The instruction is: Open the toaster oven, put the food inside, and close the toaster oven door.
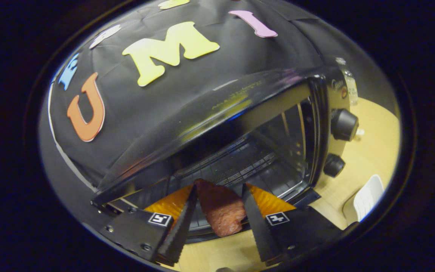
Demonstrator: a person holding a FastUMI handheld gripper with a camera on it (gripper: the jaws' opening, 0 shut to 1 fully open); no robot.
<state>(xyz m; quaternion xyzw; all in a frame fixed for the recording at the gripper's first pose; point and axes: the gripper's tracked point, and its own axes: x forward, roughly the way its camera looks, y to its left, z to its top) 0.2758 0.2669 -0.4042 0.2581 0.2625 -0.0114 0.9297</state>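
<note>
Now claw [219, 189] around food [220, 209], oven [240, 113] ahead.

Claw-mounted, close before oven [240, 151], seemingly tilted

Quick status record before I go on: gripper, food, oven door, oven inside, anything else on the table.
gripper: shut on the food, just in front of the oven opening
food: reddish-brown piece, clamped between both fingers
toaster oven: door down and open
oven inside: wire rack visible
knobs: two, on the oven's control panel
table: bottle behind the oven, white object beside it
</note>
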